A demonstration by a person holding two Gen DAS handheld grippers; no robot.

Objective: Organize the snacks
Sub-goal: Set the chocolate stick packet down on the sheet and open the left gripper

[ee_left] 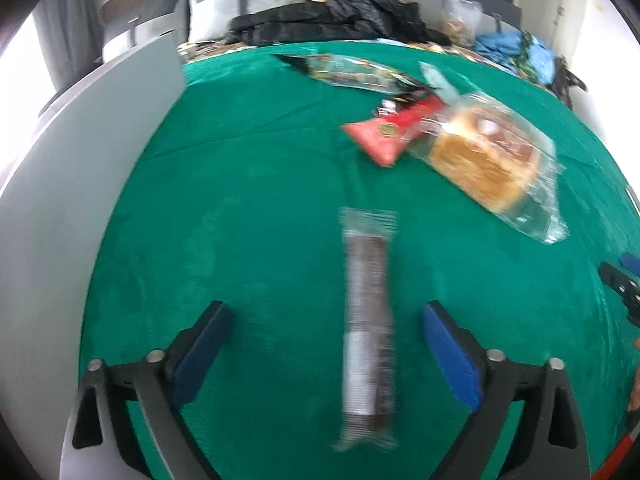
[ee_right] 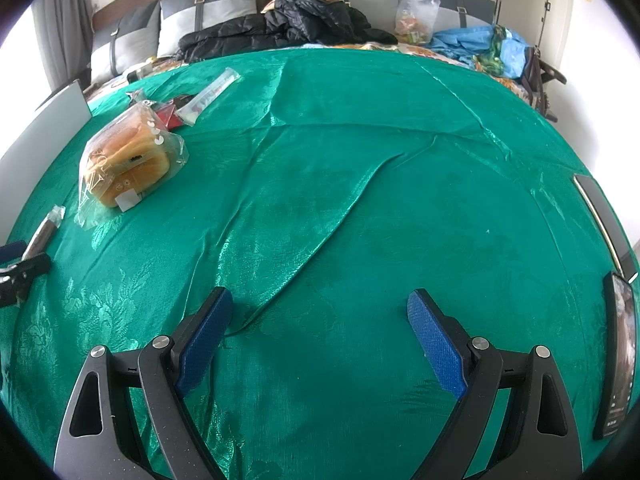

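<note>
A long dark cookie pack (ee_left: 369, 320) in clear wrap lies on the green cloth between the open fingers of my left gripper (ee_left: 326, 316), which does not touch it; the view is blurred. It also shows in the right wrist view (ee_right: 42, 232). Further back lie a bagged bread loaf (ee_left: 488, 164) (ee_right: 128, 160), a red snack packet (ee_left: 384, 132) (ee_right: 166, 116), a dark long packet (ee_left: 352, 72) and a white stick pack (ee_right: 210, 96). My right gripper (ee_right: 320, 308) is open and empty over bare cloth.
A grey board (ee_left: 80, 184) (ee_right: 40, 128) stands along the left edge. A phone (ee_right: 620, 360) and a dark flat device (ee_right: 600, 212) lie at the right edge. Black jackets (ee_right: 280, 28), a bag (ee_right: 416, 12) and blue cloth (ee_right: 480, 44) lie behind the green cloth (ee_right: 360, 200).
</note>
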